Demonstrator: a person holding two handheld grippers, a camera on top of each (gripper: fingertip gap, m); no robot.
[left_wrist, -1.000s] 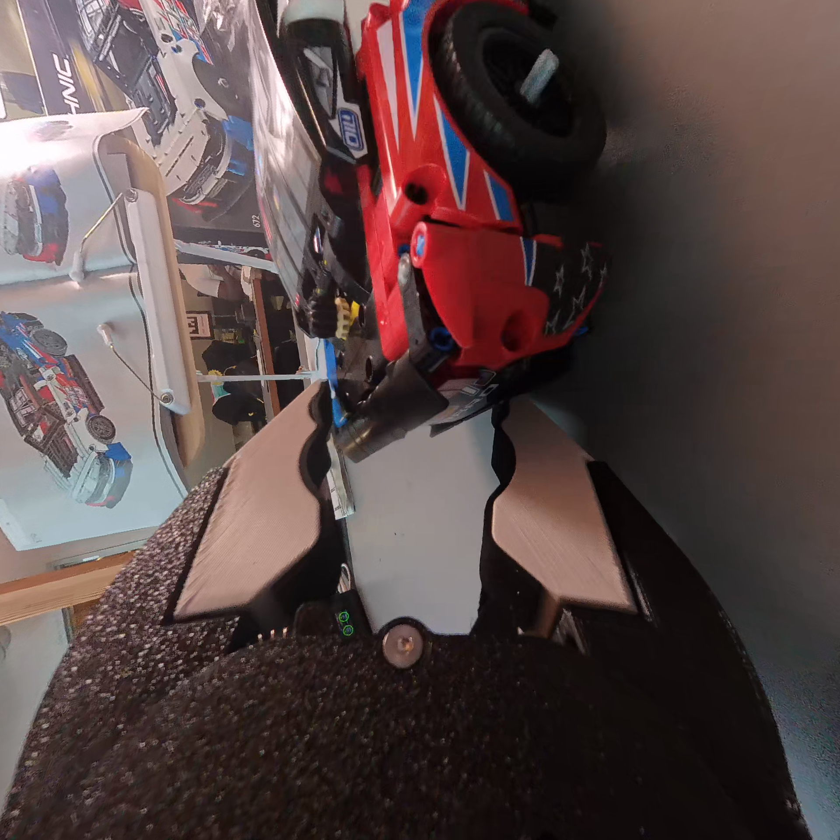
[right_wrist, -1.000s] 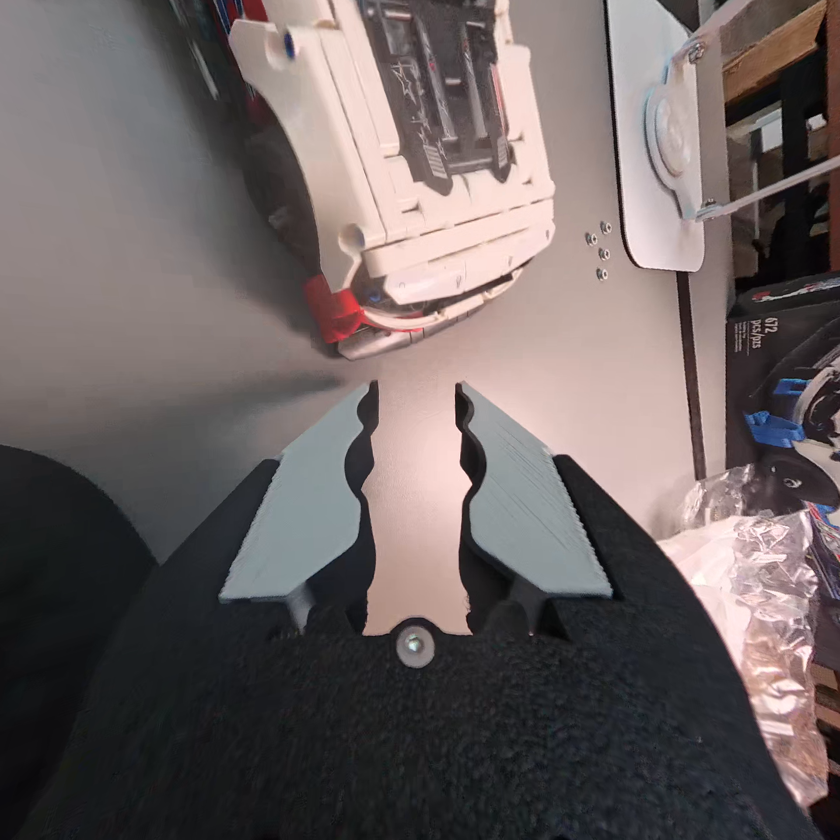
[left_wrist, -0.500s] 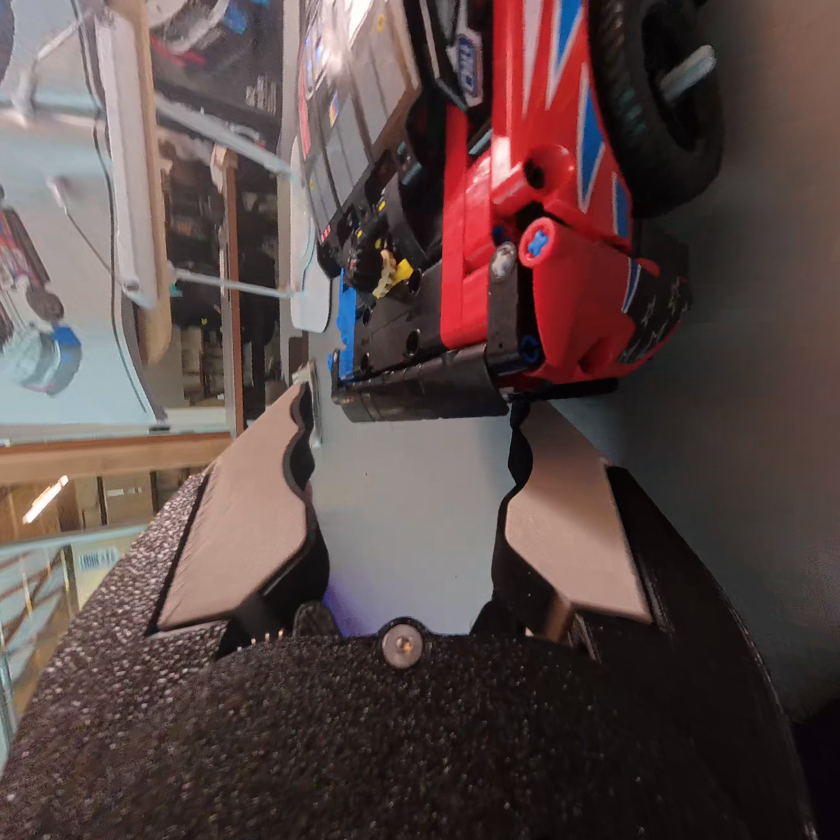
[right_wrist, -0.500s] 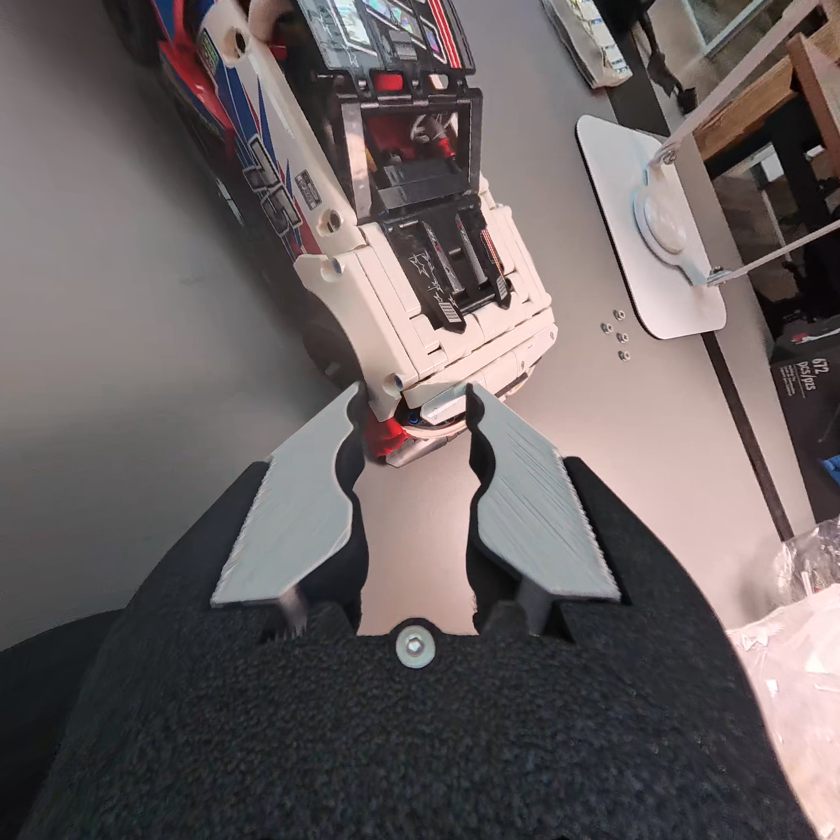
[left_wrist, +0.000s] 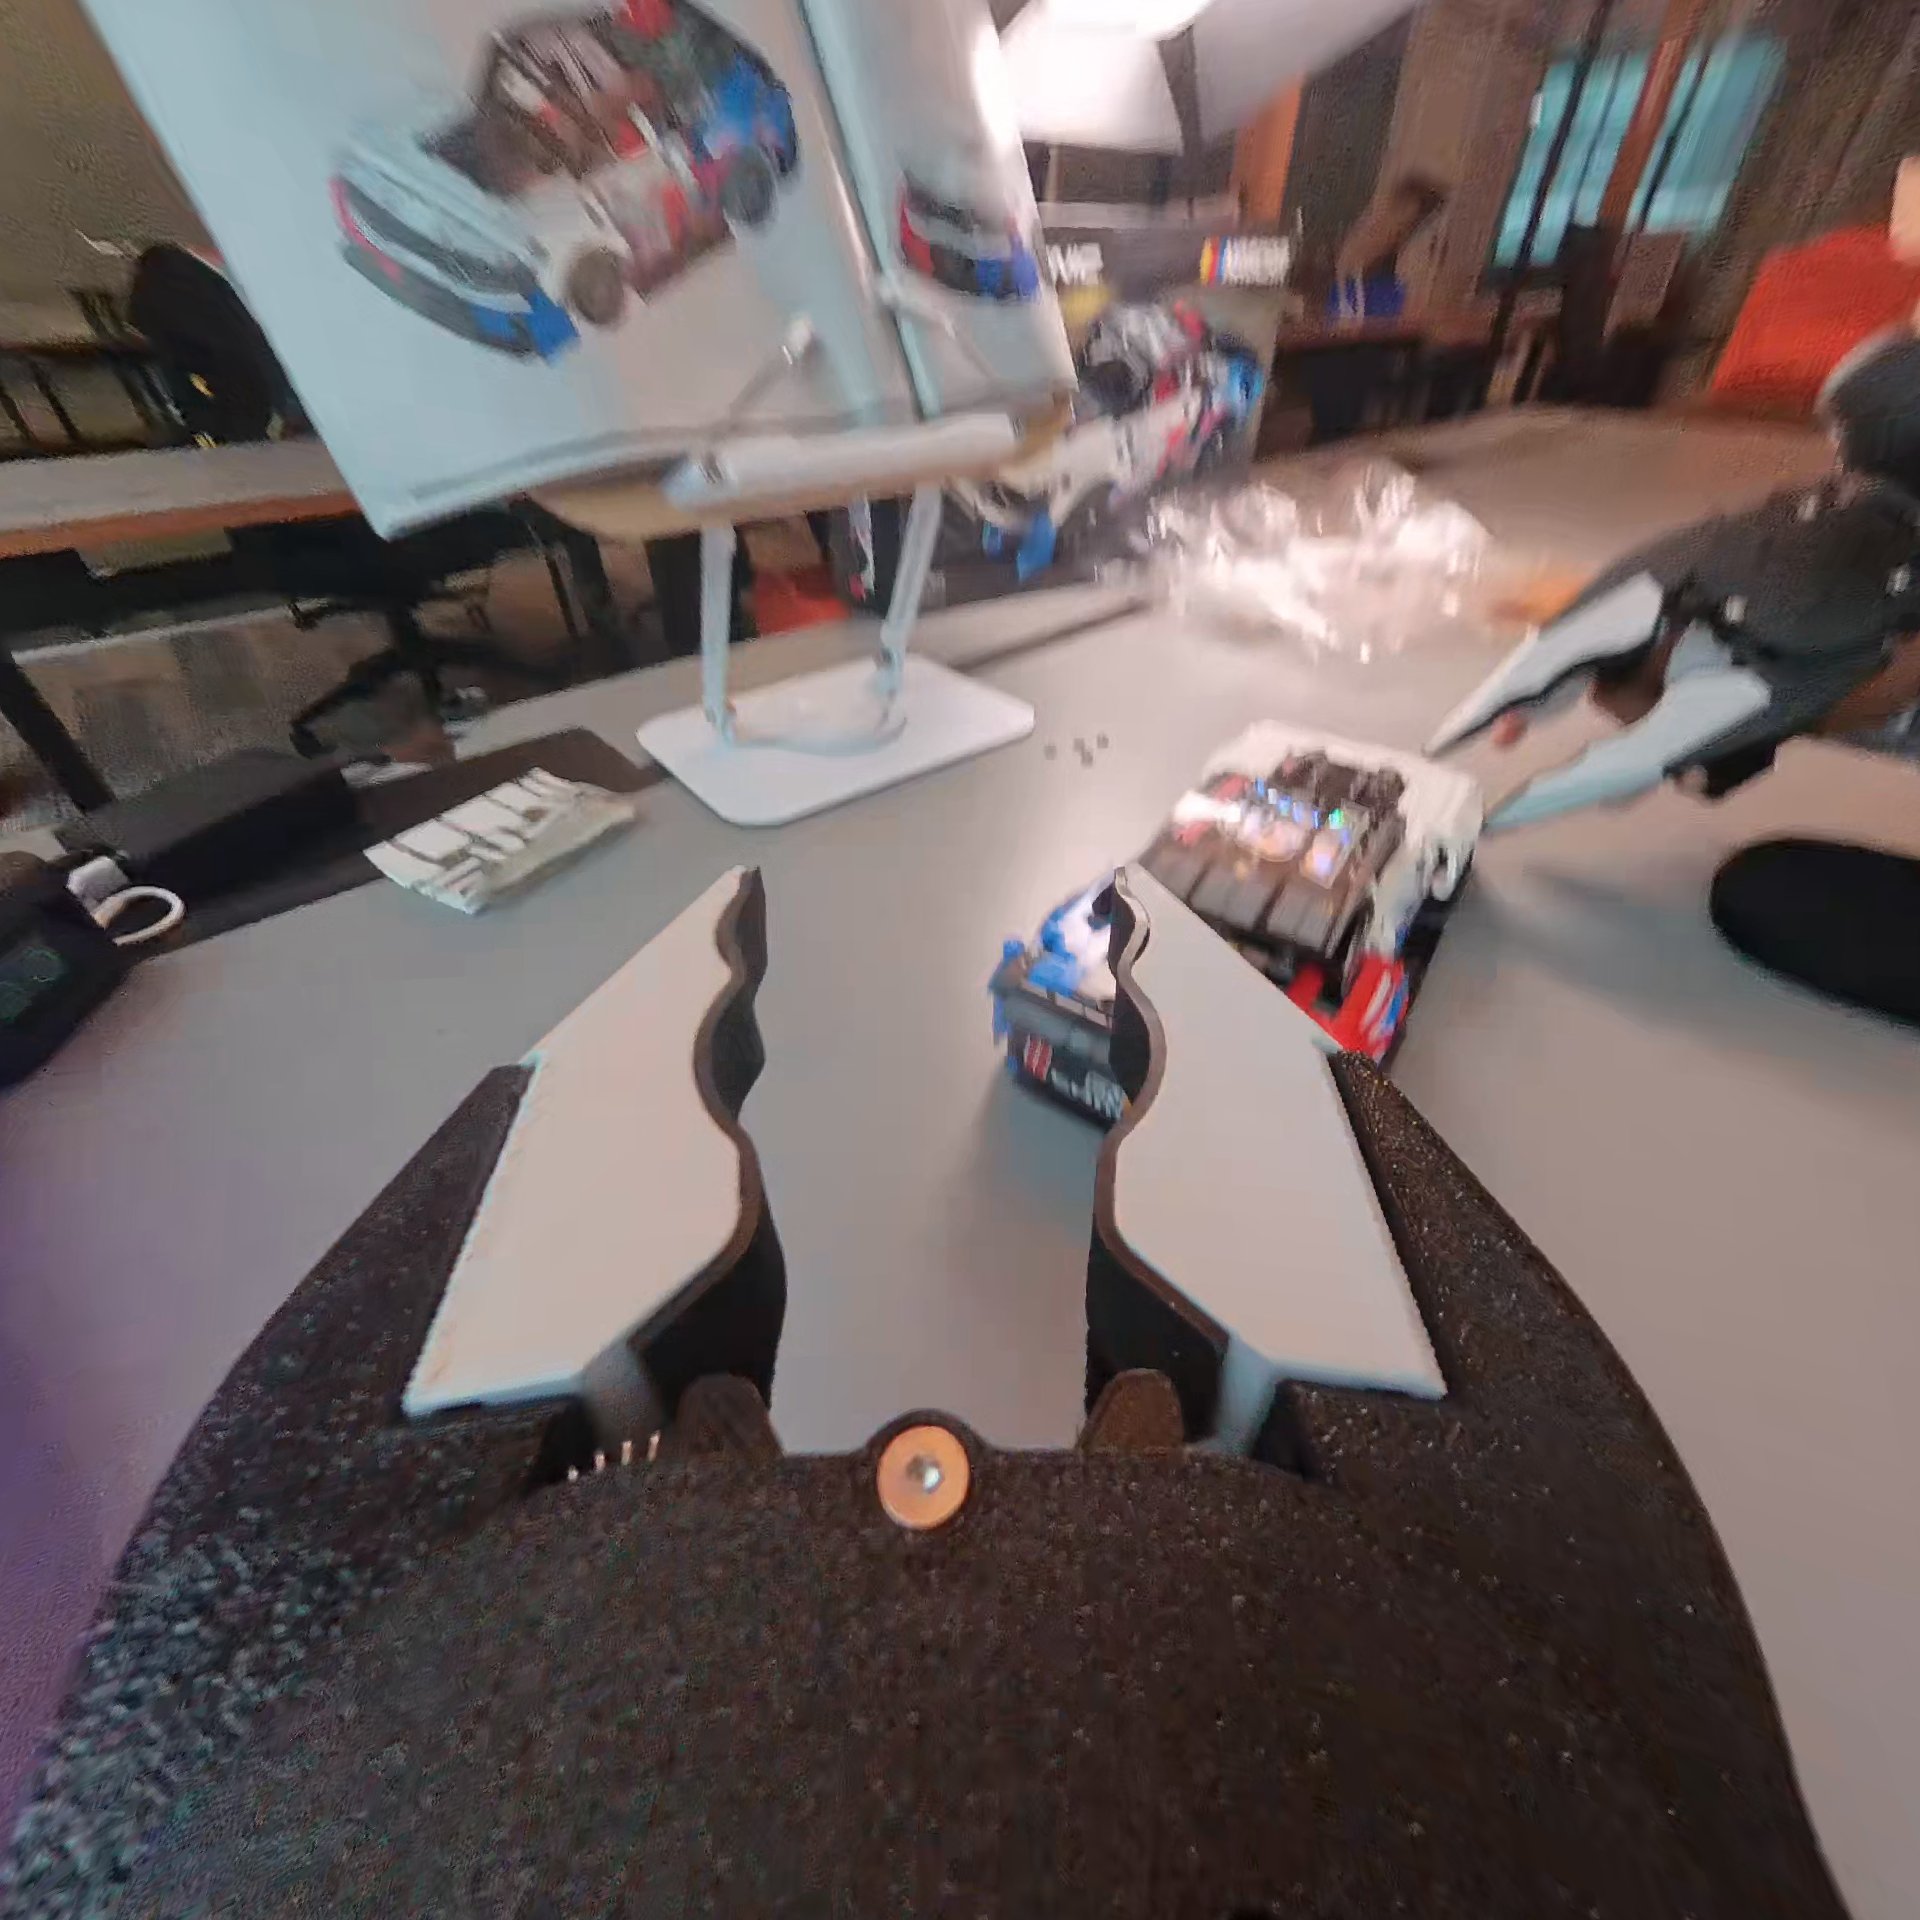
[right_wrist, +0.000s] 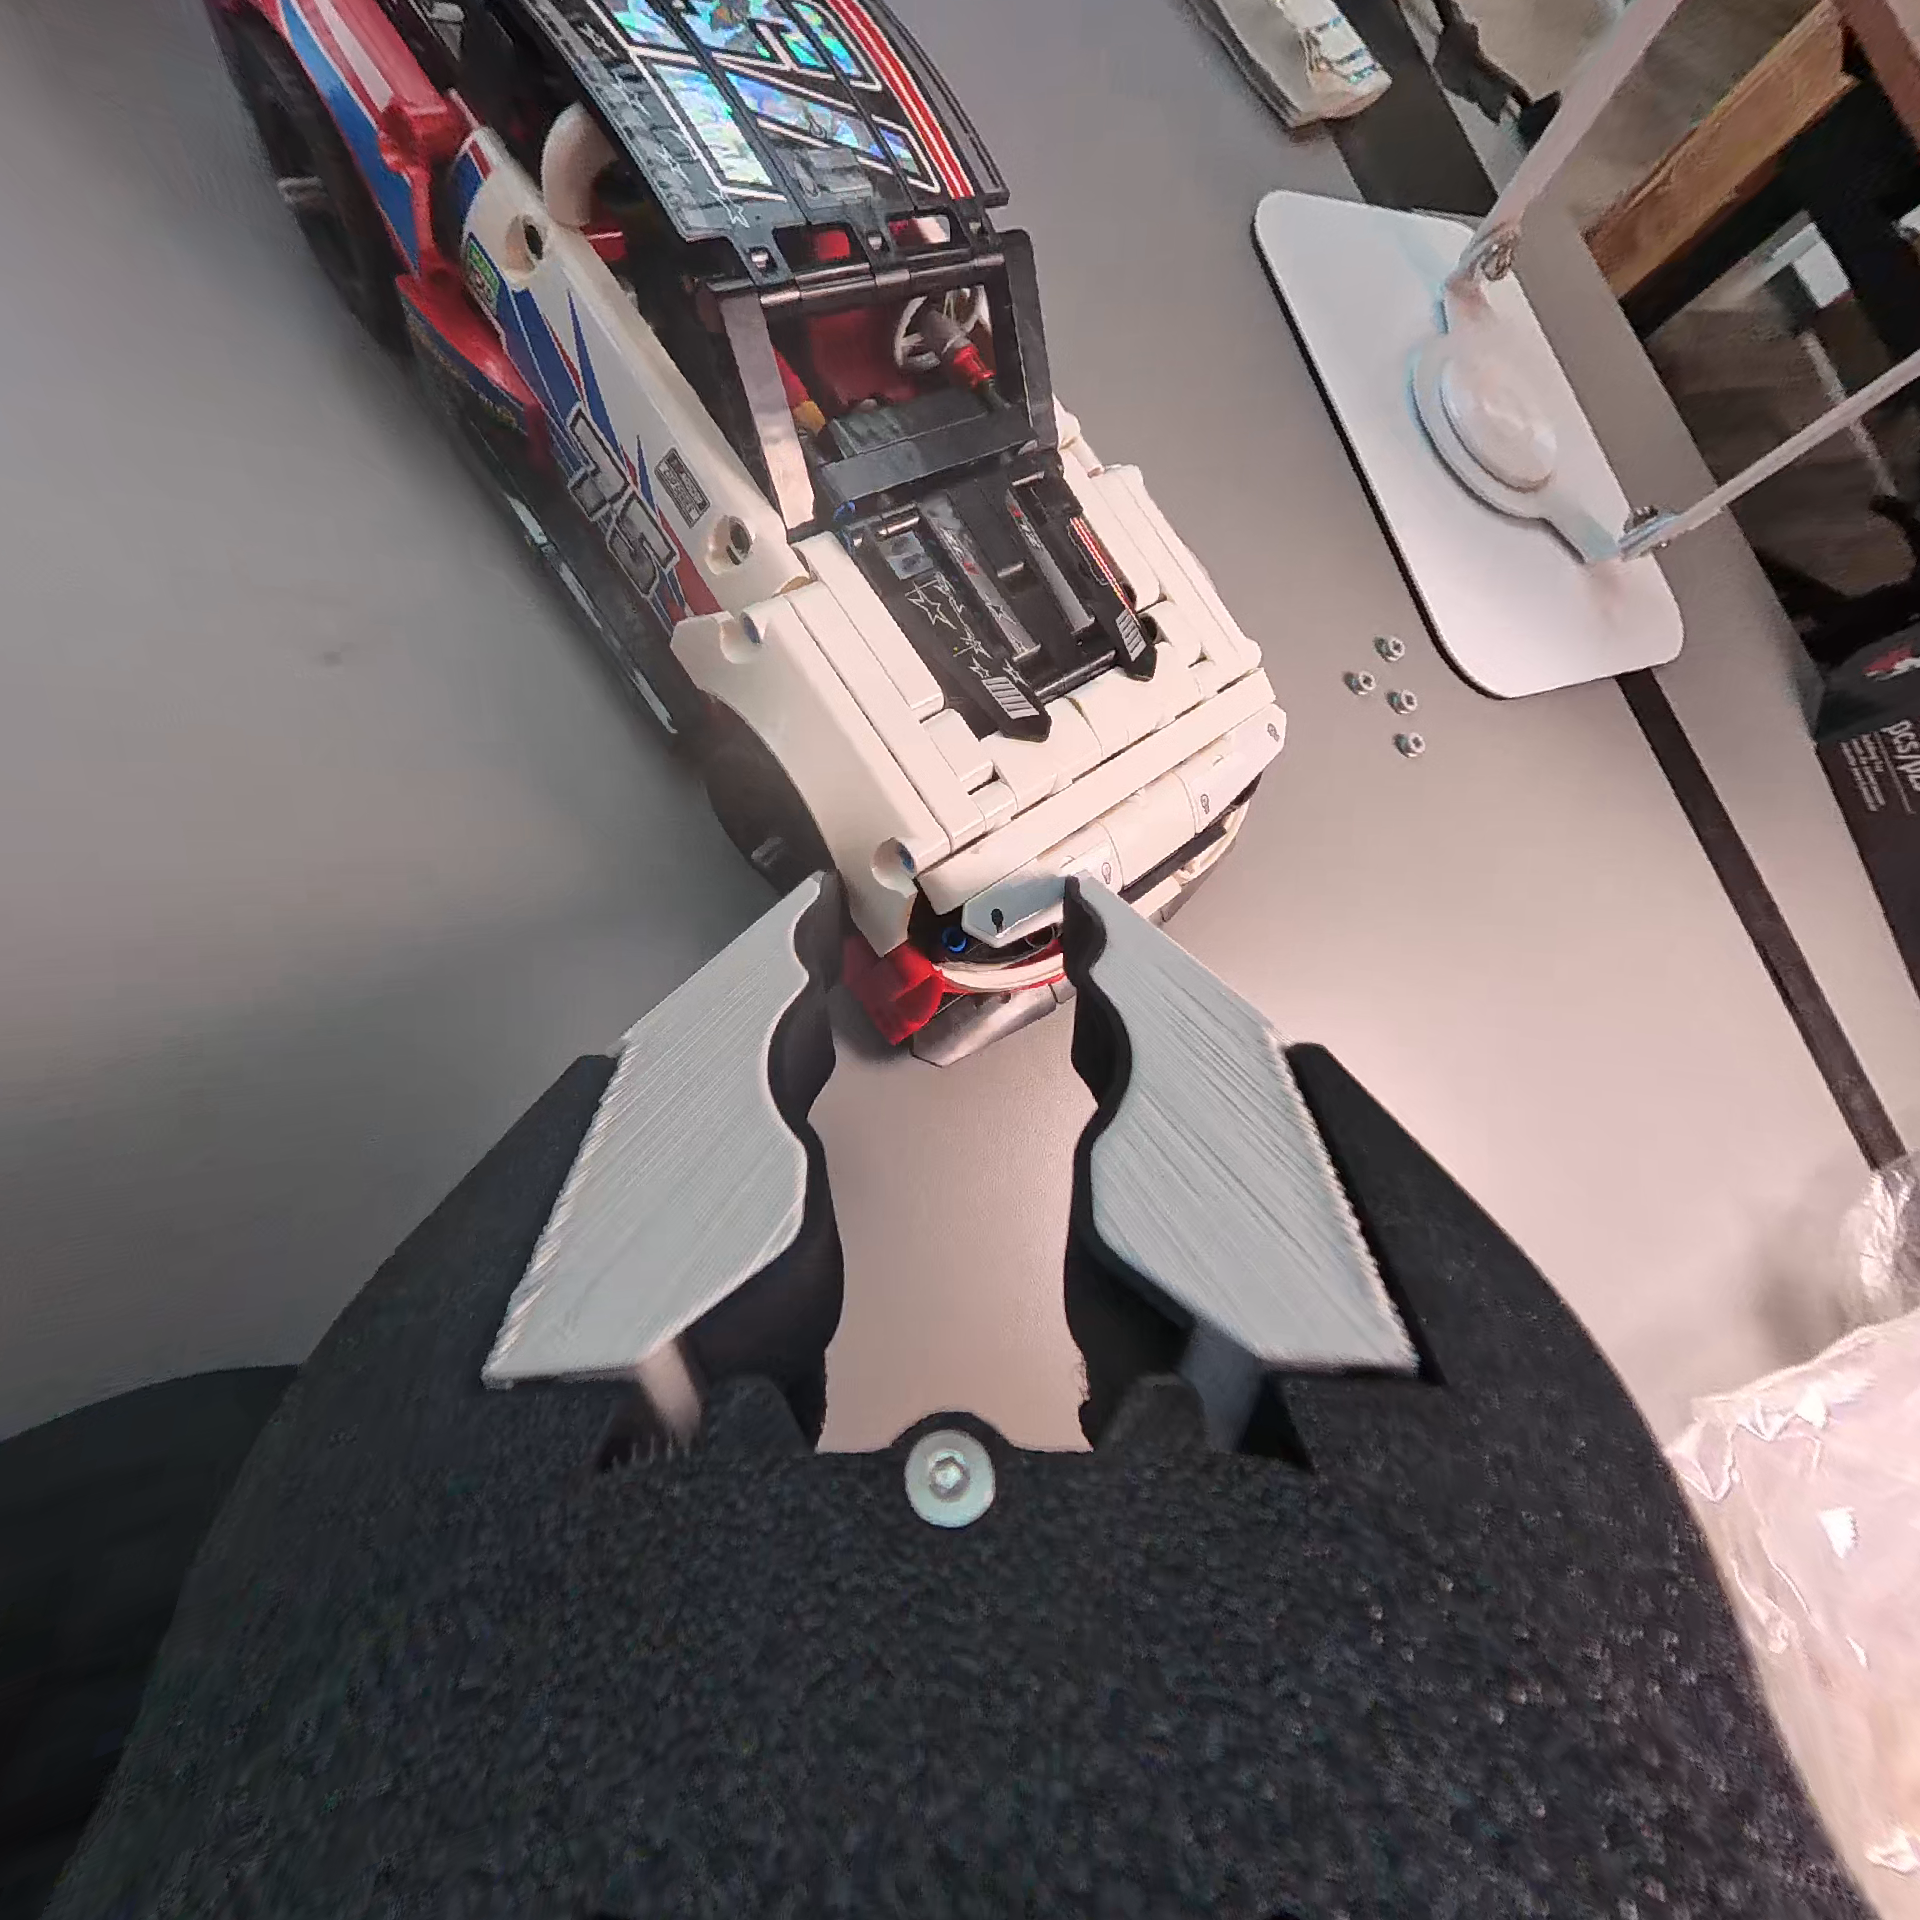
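1. Brick-built model race car (right_wrist: 831, 520) stands on its wheels on the grey bench (right_wrist: 260, 623), white-nosed, with red and blue flanks and a black hood and roof panel; the body looks largely assembled.
2. Right gripper (right_wrist: 945, 894) sits at the car's white nose, its jaws apart. The two tips flank the near front corner, by the red piece under the bumper; whether either tip touches the bodywork I cannot tell. Nothing is clamped.
3. Left gripper (left_wrist: 935, 883) hangs above the bench on the near side, jaws wide apart and empty. In its blurred view the car (left_wrist: 1299, 883) lies just beyond its right finger, and the right gripper (left_wrist: 1558, 727) shows at the car's far right end.
4. Far on the bench a white stand (left_wrist: 831, 727) holds an open booklet (left_wrist: 582, 239) with car pictures. Four small nuts (right_wrist: 1387, 696) lie near the stand's base plate (right_wrist: 1455, 416).
5. Clear plastic bags (left_wrist: 1320, 571) are heaped far right, and a folded leaflet (left_wrist: 499, 831) lies at the left.
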